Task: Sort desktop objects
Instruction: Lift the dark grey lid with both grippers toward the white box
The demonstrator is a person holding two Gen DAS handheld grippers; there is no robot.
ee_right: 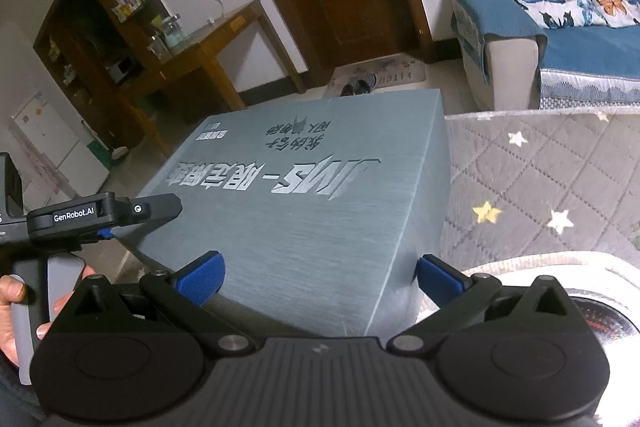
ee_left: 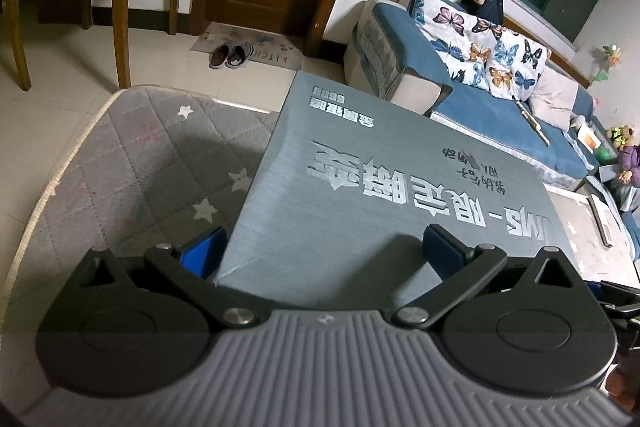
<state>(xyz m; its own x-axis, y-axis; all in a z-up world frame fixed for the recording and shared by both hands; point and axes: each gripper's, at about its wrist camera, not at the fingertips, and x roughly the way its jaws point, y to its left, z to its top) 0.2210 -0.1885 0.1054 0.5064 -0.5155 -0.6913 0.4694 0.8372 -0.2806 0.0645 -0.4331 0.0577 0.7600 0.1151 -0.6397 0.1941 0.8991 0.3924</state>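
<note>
Between my left claw's (ee_left: 322, 251) spread fingers lies the near edge of a grey box (ee_left: 384, 163), printed lettering upside down to me; the blue pads (ee_left: 206, 255) stand apart, gripping nothing. The box rests on a quilted star mat (ee_left: 132, 163).

Ahead of my right claw (ee_right: 320, 279), the same box (ee_right: 296, 195) sits with its near corner between my wide-open fingers. The left claw (ee_right: 104, 217) meets the box's left edge, a hand (ee_right: 16, 311) on its handle.
</note>
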